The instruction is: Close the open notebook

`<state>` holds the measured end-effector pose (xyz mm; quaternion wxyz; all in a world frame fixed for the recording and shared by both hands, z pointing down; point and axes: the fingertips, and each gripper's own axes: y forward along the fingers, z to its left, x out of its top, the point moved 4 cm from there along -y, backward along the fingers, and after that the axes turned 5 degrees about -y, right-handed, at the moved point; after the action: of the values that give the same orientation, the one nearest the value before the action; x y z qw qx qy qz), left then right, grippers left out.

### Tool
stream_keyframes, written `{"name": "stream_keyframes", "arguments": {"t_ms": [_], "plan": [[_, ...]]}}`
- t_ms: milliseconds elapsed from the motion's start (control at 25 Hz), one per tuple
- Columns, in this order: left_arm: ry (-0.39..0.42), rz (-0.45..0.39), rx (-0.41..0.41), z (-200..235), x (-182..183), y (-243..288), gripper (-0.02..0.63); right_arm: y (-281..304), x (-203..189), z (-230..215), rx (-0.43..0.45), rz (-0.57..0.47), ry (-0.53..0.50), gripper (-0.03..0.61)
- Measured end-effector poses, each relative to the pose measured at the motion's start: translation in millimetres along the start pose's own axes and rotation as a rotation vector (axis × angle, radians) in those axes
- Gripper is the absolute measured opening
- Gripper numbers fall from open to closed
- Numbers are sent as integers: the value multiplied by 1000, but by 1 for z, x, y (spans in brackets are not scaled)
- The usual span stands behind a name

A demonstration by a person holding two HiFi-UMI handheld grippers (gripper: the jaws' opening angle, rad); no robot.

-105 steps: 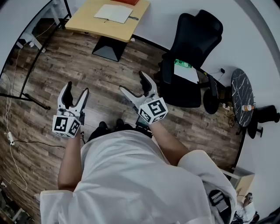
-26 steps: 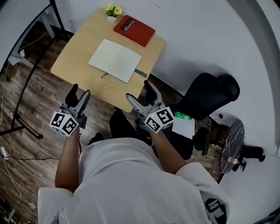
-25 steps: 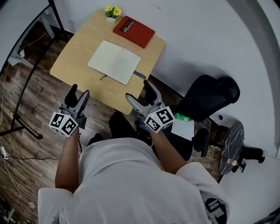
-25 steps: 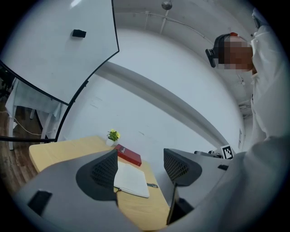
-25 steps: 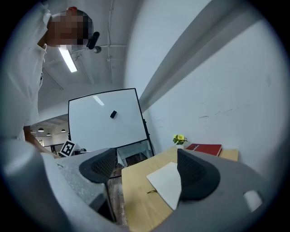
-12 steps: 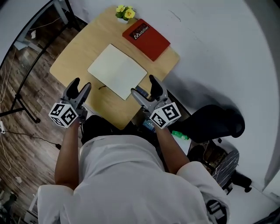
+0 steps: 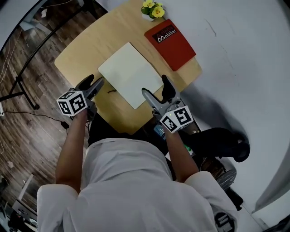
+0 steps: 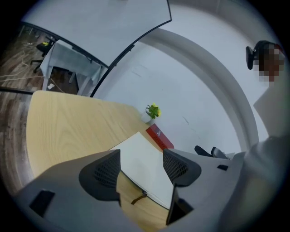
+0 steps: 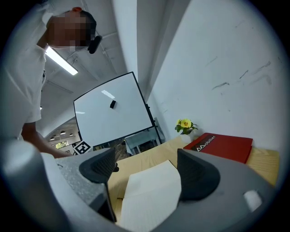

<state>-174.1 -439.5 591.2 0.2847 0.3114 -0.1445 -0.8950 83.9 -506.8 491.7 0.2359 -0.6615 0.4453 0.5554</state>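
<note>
Looking down from the head view, I see the open notebook (image 7: 130, 74) lying flat on the wooden table (image 7: 86, 43), its pale pages up, toward the near right part of the top. A red book (image 7: 170, 39) lies just beyond its far corner with a thin strip of wood showing between them. A small pot of yellow flowers (image 7: 152, 9) stands at the table's far corner beside that book.

My left gripper (image 7: 94, 80) hovers at the near edge of the table, just left of the notebook. Its own view shows the jaws apart with nothing clamped, and the notebook's near edge appears in the gap. A thin brown strip (image 8: 137, 198) trails from that edge onto the wood. It may be a ribbon marker or a strap, and I cannot tell which from here.

My right gripper (image 7: 156, 86) hangs over the notebook's near right corner. Its jaws stand wide apart and empty, and the pages show well beyond them, so neither pad touches the paper. A whiteboard (image 9: 113, 113) stands past the table in that view, and a black office chair (image 7: 219, 140) sits on the floor at my right.
</note>
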Motion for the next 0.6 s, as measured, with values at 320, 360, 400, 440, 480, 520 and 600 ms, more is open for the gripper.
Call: {"name": "stream_keyframes", "arguments": {"t_ms": [320,360,400,440,480,520,600], "plan": [[-330,74,-31,22,-19,28,293,25,-3,-18,-22,31,27,434],[-374,69,-37,22,-20,29,293,26,-4,-20,-25,34,30,434],[-414,63,-42,23,-21,29,293,26,-5,-21,-29,37,34,434],[-457,58,-51,24,-22,30,293,27,-6,-22,-32,39,38,434],[-496,55,-61,25,-23,31,293,27,-7,-23,-34,40,42,434],[-526,57,-70,25,-25,33,293,27,-8,-23,-36,41,45,434],[-573,73,-76,26,-30,34,293,26,-10,-24,-37,45,49,434]]}}
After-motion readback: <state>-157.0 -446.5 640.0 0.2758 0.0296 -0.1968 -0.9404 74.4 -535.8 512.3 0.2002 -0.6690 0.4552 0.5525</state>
